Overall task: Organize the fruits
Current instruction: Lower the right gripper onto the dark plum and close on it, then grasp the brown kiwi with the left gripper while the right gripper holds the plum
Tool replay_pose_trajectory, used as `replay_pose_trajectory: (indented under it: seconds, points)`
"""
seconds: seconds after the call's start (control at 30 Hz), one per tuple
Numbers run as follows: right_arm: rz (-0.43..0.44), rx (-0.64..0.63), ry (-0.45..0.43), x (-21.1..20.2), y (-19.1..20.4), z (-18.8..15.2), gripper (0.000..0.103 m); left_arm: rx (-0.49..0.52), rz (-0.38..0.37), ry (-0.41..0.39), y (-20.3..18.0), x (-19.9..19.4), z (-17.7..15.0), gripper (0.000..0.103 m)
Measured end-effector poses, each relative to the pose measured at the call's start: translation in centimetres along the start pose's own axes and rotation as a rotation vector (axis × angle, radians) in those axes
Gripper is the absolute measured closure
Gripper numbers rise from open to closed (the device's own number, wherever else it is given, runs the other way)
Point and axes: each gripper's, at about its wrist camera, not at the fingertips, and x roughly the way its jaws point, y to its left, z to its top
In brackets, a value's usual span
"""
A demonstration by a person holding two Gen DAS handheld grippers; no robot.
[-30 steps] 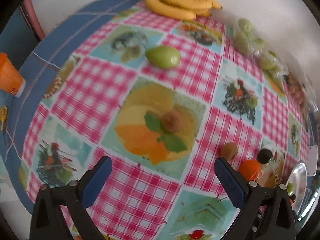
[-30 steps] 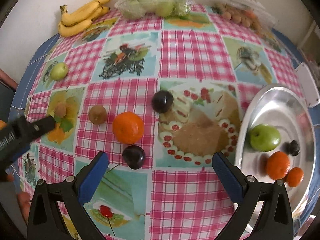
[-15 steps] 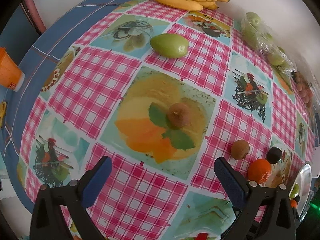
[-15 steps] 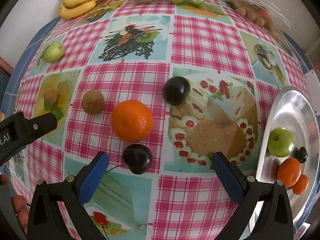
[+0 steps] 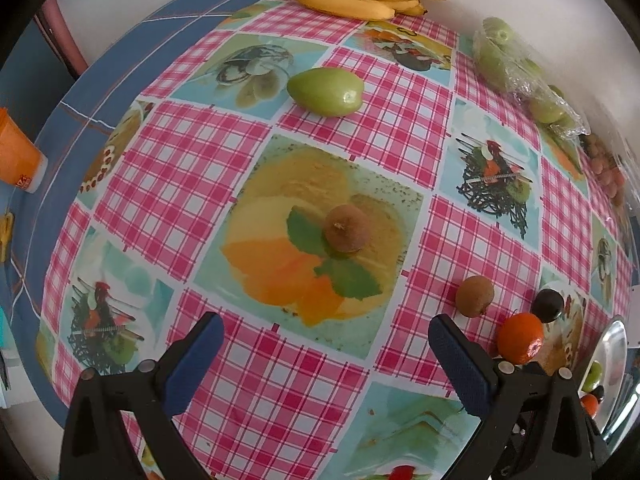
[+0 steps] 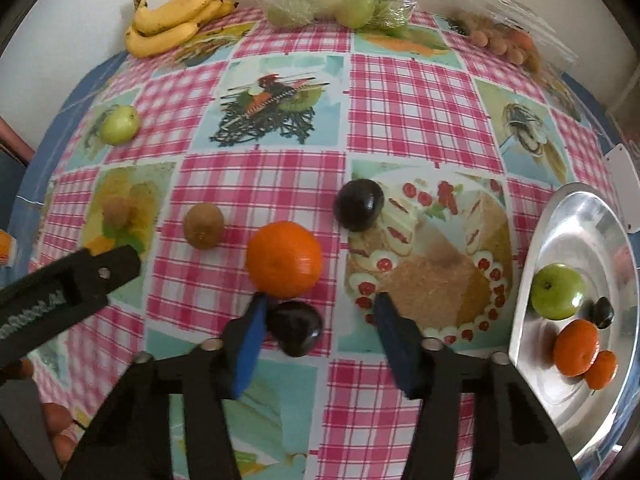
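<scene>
My right gripper (image 6: 320, 304) points down over a dark plum (image 6: 296, 328) lying on the checked tablecloth. Its jaws are closing: the left pad touches the plum, while a gap remains at the right pad. An orange (image 6: 284, 264) sits just beyond the plum, with a second dark plum (image 6: 359, 205) and a kiwi (image 6: 203, 225) further out. At the right, a silver tray (image 6: 580, 216) holds a green apple (image 6: 558, 291), two oranges and a small dark fruit. My left gripper (image 5: 325, 322) hangs open above another kiwi (image 5: 346, 228), with a green fruit (image 5: 326, 91) beyond it.
Bananas (image 6: 176, 16) lie at the table's far edge by the wall. Beside them are a plastic pack of green fruit (image 6: 336, 4) and a pack of small brown fruit (image 6: 504, 40). An orange cup (image 5: 16, 156) stands off the table's left side.
The right gripper's jaws have narrowed from wide open to around the dark plum, and the gripper has come closer to the table. The left gripper has stayed open over the kiwi.
</scene>
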Motion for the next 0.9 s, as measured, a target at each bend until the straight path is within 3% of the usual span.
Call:
replay_pose_trajectory:
  seconds: [0.17, 0.5, 0.7, 0.9]
  points:
    - [0.032, 0.003, 0.011, -0.5, 0.2, 0.0, 0.075, 0.005, -0.004, -0.001, -0.1, -0.1, 0.0, 0.0]
    - [0.079, 0.047, -0.029, -2.5, -1.3, 0.2, 0.075, 0.015, -0.032, -0.019, -0.8, -0.9, 0.1, 0.0]
    - [0.055, 0.132, -0.039, -3.0, -4.2, 0.4, 0.075, 0.054, -0.068, -0.06, -2.0, -1.4, 0.3, 0.0]
    - [0.046, 0.18, -0.043, -3.3, -6.2, 0.3, 0.075, 0.093, -0.158, -0.038, -3.9, -1.0, 0.4, 0.002]
